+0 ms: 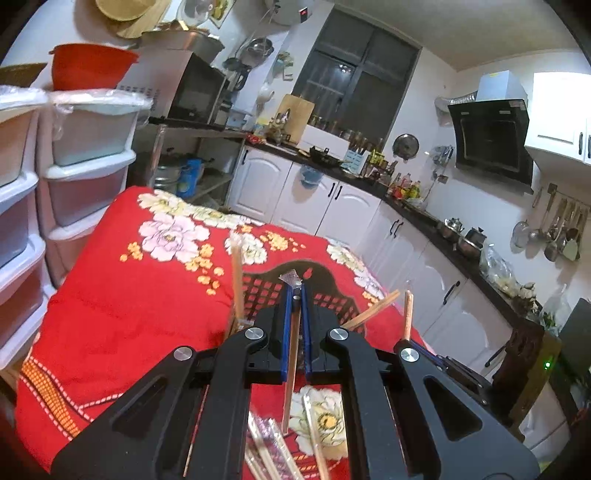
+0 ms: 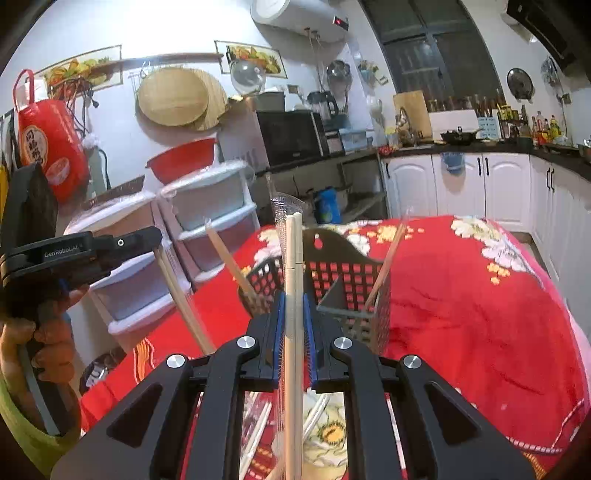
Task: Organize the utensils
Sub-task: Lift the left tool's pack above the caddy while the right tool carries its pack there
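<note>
Left claw (image 1: pixel 295 306) clenched on wrapped wooden chopstick pair (image 1: pixel 291 369); right claw (image 2: pixel 294 314) clenched on pale plastic-sleeved chopstick pair (image 2: pixel 294 258), above dark perforated plastic basket (image 2: pixel 343 273) on red floral-cloth desk (image 2: pixel 461 295); risk: slick sleeve slips, tips snag lattice, light basket tips.

Pale wooden chopsticks (image 2: pixel 294 295) are showing in clear glossy plastic wrap; the brown plastic basket (image 2: pixel 347 273) is sitting on soft red cloth (image 2: pixel 461 295).

A lived-in home kitchen: white arched-door base cabinets (image 1: pixel 258 184) under a dark countertop (image 1: pixel 413 206) crowded with bottles and pots, a black slanted range hood (image 1: pixel 491 144), a black microwave oven (image 2: pixel 291 136), ladles hanging on a wall rail (image 1: pixel 557 229), and a white cylindrical water heater (image 2: pixel 299 16)
</note>
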The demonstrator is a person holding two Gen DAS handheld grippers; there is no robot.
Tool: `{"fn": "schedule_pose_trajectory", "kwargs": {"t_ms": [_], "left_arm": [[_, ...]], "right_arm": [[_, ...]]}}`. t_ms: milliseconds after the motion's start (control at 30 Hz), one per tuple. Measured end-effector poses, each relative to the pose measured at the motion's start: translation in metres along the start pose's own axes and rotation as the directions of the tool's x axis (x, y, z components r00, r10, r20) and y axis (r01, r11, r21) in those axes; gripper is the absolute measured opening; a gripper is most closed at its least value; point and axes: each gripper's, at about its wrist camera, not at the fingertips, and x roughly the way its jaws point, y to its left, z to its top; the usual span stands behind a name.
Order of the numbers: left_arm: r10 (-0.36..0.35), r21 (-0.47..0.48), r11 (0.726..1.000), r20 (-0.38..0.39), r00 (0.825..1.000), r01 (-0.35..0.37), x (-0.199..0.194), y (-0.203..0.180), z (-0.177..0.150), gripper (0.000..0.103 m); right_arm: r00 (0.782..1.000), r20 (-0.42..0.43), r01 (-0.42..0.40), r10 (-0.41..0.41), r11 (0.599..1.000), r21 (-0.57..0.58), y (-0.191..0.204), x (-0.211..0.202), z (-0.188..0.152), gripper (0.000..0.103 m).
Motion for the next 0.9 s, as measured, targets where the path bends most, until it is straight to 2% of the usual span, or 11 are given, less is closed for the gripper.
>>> {"fn": "schedule_pose_trajectory", "kwargs": {"t_ms": [567,900], "left_arm": [[-0.051,0.041,0.998,0.085,0.995,0.048,0.011,-0.035,0.047,0.001],[-0.034,0.078,0.997,0.166,0.985,0.021,0.023,-0.051,0.072,0.001]], "right_arm": [[0.993,0.114,0.014,-0.012,1.000,-0.016,-0.013,0.012,0.051,0.010],[0.982,0.187,0.040,-0.039,0.999,-0.001,-0.021,0.023,0.075,0.010]]}}
